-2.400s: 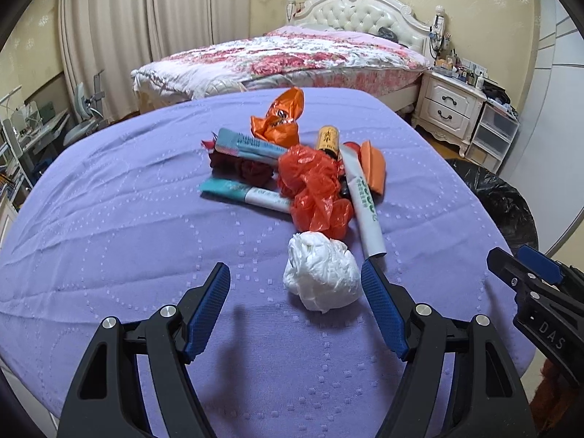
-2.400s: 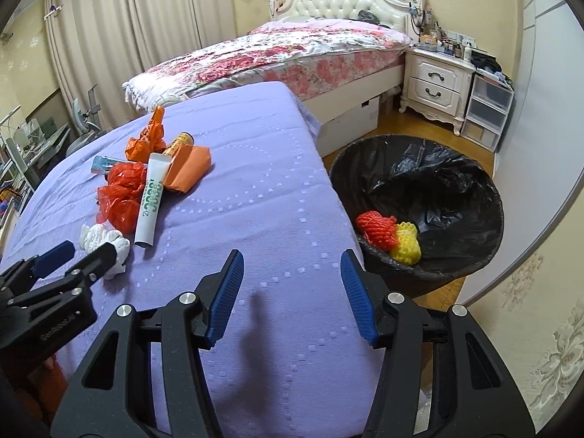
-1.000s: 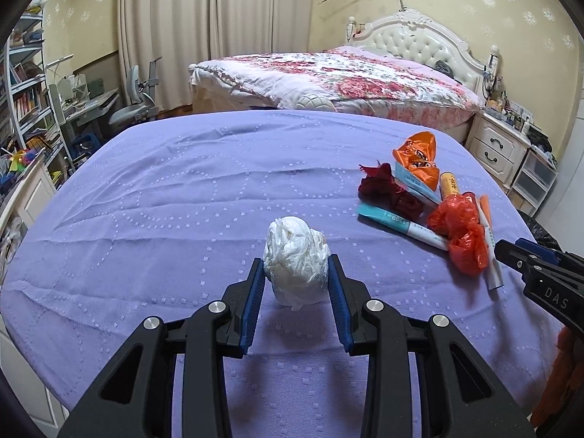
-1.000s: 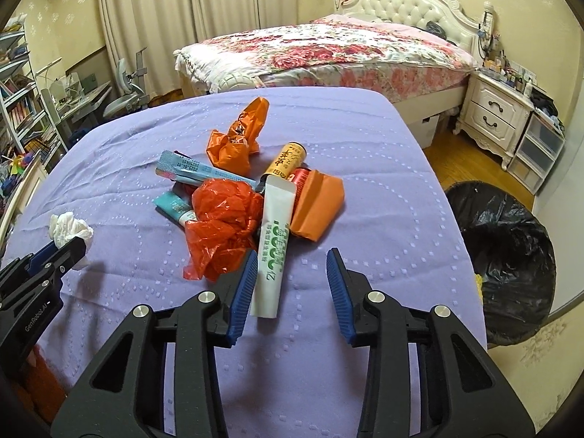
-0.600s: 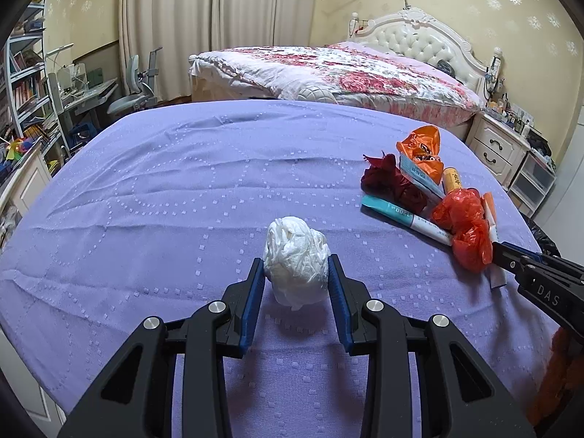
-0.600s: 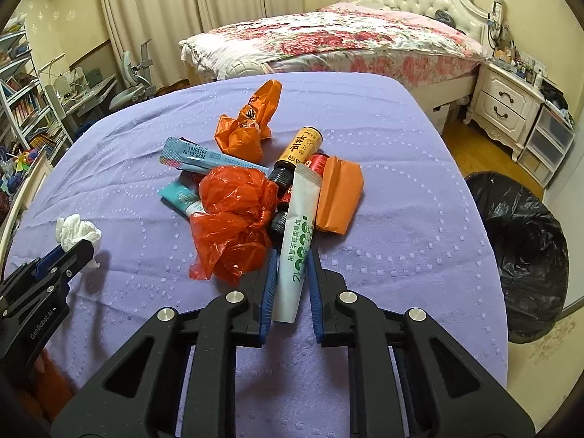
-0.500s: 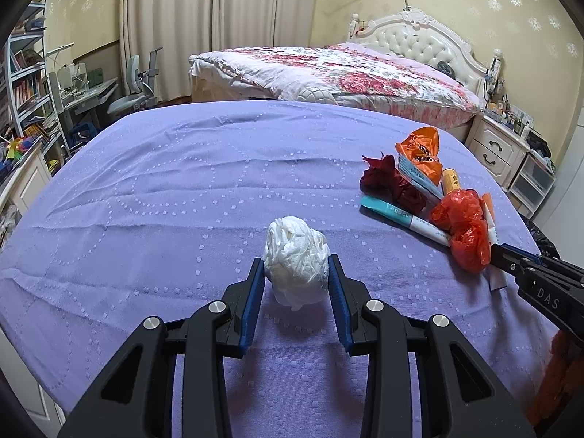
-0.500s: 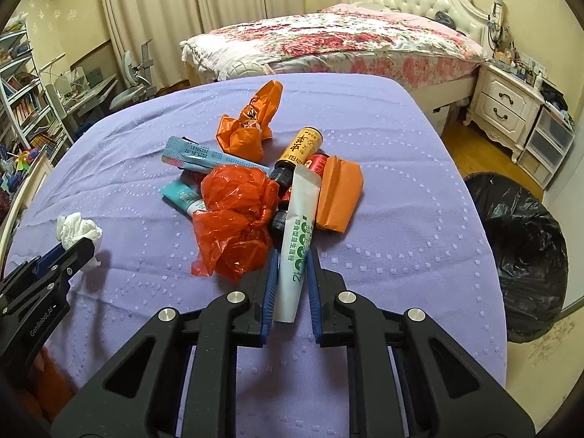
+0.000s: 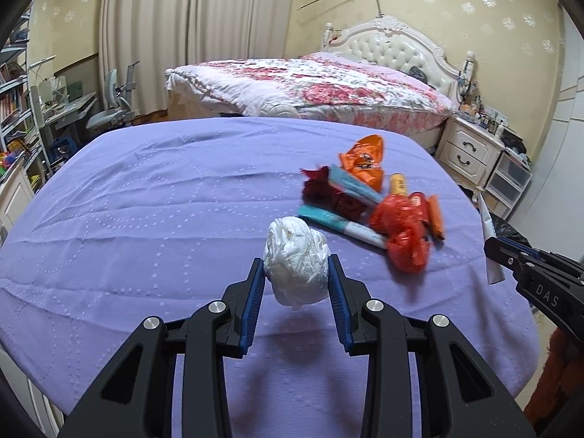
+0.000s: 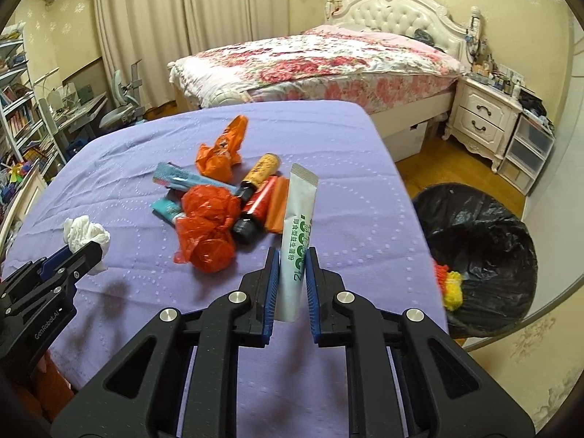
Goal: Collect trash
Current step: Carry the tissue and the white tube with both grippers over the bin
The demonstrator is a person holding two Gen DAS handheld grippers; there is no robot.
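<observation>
My left gripper point(image 9: 295, 272) is shut on a crumpled white tissue ball point(image 9: 295, 261) and holds it above the purple tablecloth; the ball also shows in the right wrist view point(image 10: 84, 233). My right gripper point(image 10: 292, 258) is shut on a white toothpaste tube with green print point(image 10: 297, 233), lifted off the table and tilted upright. On the table lies a trash pile: a red plastic bag point(image 10: 206, 224), an orange wrapper point(image 10: 221, 151), a yellow-black bottle point(image 10: 260, 171), a red tube point(image 10: 255, 206), an orange packet point(image 10: 276, 204) and teal tubes point(image 10: 182, 179).
A black-lined trash bin point(image 10: 481, 252) stands on the floor right of the table, holding red and yellow trash point(image 10: 447, 281). The table's right edge point(image 10: 412, 226) is close to it. A bed point(image 10: 314, 58) and nightstand point(image 10: 485, 120) stand behind.
My right gripper has lifted the toothpaste tube off the pile and tilted it upright. My left gripper stays shut on the tissue ball, raised slightly.
</observation>
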